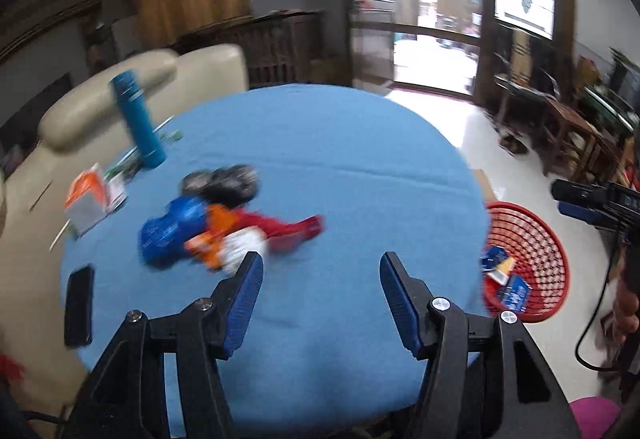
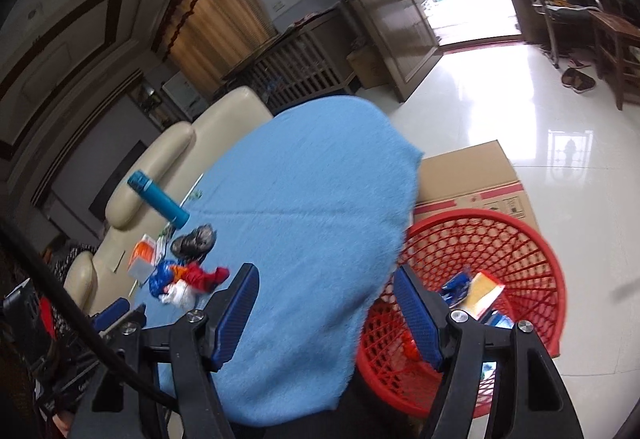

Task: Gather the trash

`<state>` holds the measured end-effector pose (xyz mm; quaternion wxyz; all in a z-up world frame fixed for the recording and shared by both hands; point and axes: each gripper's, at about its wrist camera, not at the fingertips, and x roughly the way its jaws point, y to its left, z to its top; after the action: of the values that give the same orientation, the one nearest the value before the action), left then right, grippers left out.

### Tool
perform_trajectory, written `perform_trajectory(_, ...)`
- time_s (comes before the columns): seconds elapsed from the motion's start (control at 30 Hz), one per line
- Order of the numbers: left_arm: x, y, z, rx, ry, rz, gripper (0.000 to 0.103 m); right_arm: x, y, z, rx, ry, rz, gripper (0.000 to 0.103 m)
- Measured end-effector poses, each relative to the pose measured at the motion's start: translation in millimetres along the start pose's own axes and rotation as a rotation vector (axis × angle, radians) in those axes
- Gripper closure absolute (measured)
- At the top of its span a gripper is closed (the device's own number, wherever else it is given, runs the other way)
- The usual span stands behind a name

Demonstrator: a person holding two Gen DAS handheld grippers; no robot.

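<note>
A pile of crumpled wrappers, blue [image 1: 170,233], orange, red [image 1: 288,229] and white, lies on the blue-covered table [image 1: 340,167], with a dark crumpled bag [image 1: 224,183] behind it. My left gripper [image 1: 320,271] is open and empty, just right of the pile. My right gripper [image 2: 326,287] is open and empty over the table's right edge, above the red basket [image 2: 520,239] on the floor, which holds blue and yellow wrappers [image 2: 480,295]. The pile also shows in the right wrist view [image 2: 188,279]. The basket also shows in the left wrist view [image 1: 532,251].
A blue bottle [image 1: 138,119] stands at the table's far left. An orange and white carton [image 1: 90,199] and a black phone [image 1: 79,305] lie at the left edge. A cream sofa [image 1: 120,87] stands behind. A cardboard box [image 2: 468,175] sits beside the basket.
</note>
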<state>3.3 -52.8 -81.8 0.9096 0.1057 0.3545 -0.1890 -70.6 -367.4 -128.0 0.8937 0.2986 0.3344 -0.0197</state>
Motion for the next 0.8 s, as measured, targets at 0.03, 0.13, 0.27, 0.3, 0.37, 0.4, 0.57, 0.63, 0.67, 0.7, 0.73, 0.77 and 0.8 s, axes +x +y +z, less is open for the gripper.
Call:
perform_trajectory(0.03,-1.0,15.4,-5.7,-0.031,0.009,0.022,0.041,6.0,8.2,-1.0,-0.010,0.016,0.015,0.030)
perform_trajectory(0.13,-3.4,62.0,-27.3,-0.116,0.036,0.099,0.041,29.2,35.8,-6.5,-0.038,0.088,0.078,0.030)
perform_trajectory(0.27,-3.4,114.7,-54.2,-0.216,0.074,0.168,0.041,69.5,71.4,-13.9,-0.037,0.222,0.189,0.030)
perform_trajectory(0.3,-2.8,125.7,-58.6,-0.240,0.080,0.180,0.041,80.2,79.5,-16.5,-0.037,0.258,0.213,0.030)
perform_trajectory(0.37,-2.5,142.1,-65.7,-0.275,0.079,0.193,0.041,105.1,98.4,-20.2,-0.027,0.338,0.263,0.030)
perform_trajectory(0.4,-3.5,148.1,-67.1,-0.290,0.074,0.197,0.041,116.7,107.2,-22.2,-0.016,0.367,0.284,0.030)
perform_trajectory(0.57,-4.2,163.7,-68.6,-0.289,0.052,0.218,0.041,169.9,150.3,-35.8,-0.002,0.494,0.307,0.030)
perform_trajectory(0.63,-3.0,168.4,-65.6,-0.282,0.049,0.214,0.039,184.6,162.6,-39.8,-0.033,0.502,0.268,0.030)
perform_trajectory(0.67,-0.5,172.1,-61.4,-0.275,0.047,0.210,0.038,192.8,166.2,-41.5,-0.038,0.507,0.246,0.030)
perform_trajectory(0.7,1.2,174.7,-56.0,-0.265,0.042,0.209,0.036,199.4,168.3,-41.6,-0.038,0.514,0.226,0.030)
perform_trajectory(0.73,4.4,177.3,-49.7,-0.247,0.034,0.209,0.035,206.4,169.8,-43.5,-0.039,0.519,0.206,0.030)
perform_trajectory(0.77,9.8,179.2,-41.7,-0.224,0.029,0.210,0.034,213.1,171.1,-45.1,-0.040,0.524,0.192,0.030)
perform_trajectory(0.8,16.5,180.2,-34.0,-0.202,0.028,0.210,0.032,218.3,172.5,-46.5,-0.039,0.529,0.183,0.030)
